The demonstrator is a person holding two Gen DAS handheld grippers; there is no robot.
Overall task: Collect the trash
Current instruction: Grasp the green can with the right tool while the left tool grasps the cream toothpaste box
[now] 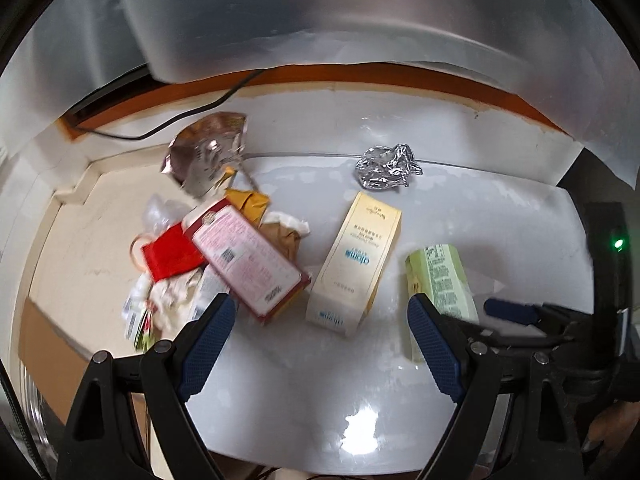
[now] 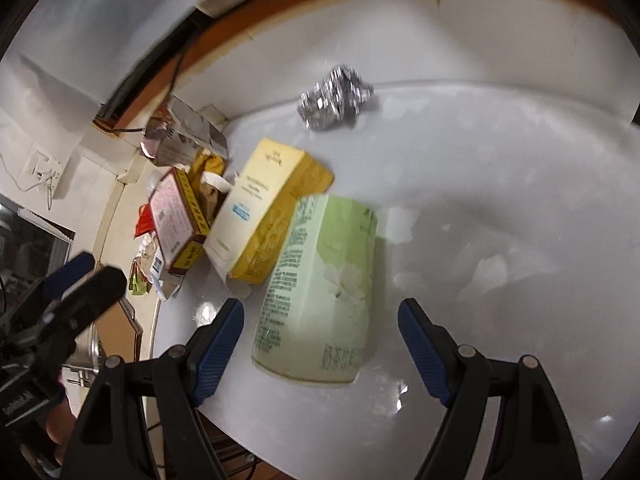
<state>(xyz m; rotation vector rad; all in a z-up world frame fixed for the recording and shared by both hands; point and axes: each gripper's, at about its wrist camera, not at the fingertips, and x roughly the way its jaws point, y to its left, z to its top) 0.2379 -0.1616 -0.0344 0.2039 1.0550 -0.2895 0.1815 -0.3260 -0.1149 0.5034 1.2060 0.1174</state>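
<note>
- Both grippers hanging spread, holding nothing: left gripper [image 1: 316,336] facing yellow box [image 1: 354,260], right gripper [image 2: 320,344] straddling green carton [image 2: 324,292].
- I'm judging carton first; foil [image 1: 388,166] sitting well apart.

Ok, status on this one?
Left gripper open over yellow box. Right gripper open around green carton. Nothing blocking.

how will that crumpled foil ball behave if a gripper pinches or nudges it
The crumpled foil ball looks thin and airy, so it is probably very light and would squash under the pads rather than resist. Its lumpy, faceted shape suggests a short skid or tumble on the glossy white tabletop, not a clean roll.
</note>
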